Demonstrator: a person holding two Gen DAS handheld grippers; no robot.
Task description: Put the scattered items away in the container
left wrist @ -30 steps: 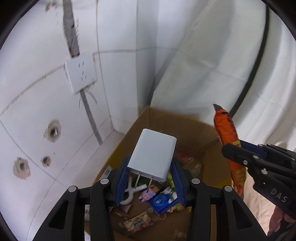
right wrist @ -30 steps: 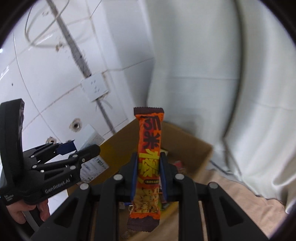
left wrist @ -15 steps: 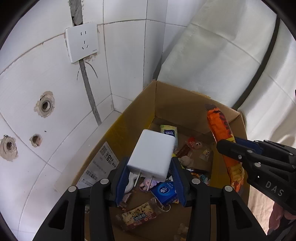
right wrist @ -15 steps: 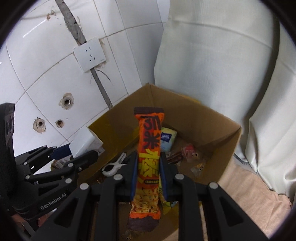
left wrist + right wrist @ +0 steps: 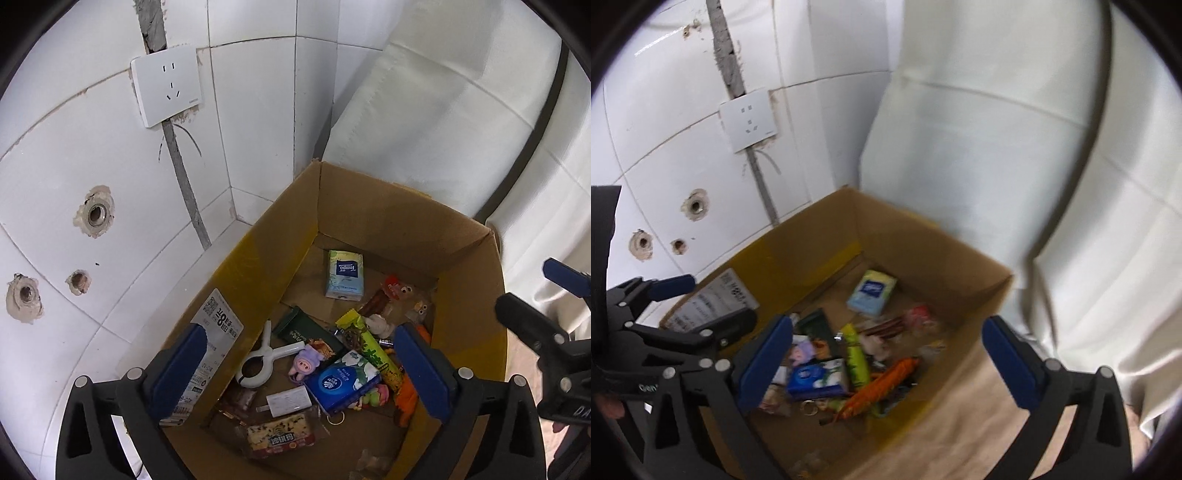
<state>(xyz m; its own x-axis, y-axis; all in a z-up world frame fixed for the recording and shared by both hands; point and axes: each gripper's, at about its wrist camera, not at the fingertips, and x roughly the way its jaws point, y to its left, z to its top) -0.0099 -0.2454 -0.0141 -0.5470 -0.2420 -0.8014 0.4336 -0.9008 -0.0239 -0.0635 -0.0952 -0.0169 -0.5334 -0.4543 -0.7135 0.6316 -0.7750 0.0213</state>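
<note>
An open cardboard box (image 5: 369, 218) stands in the wall corner, also seen in the right wrist view (image 5: 923, 236). Inside lie several items: the white charger (image 5: 289, 400), the orange snack bar (image 5: 882, 384), a white clip (image 5: 262, 360), tissue packs (image 5: 345, 275) and a blue pack (image 5: 341, 380). My left gripper (image 5: 303, 365) is open and empty above the box. My right gripper (image 5: 886, 362) is open and empty above the box; its fingers (image 5: 532, 332) show at the right of the left wrist view.
White tiled wall with a socket (image 5: 166, 88) and drill holes is to the left. A white curtain (image 5: 443, 110) hangs behind the box. A beige cloth (image 5: 960, 424) covers the surface by the box's right side.
Both grippers opened. The white charger dropped from my left gripper and the orange snack bar dropped from my right gripper; both now lie in the box.
</note>
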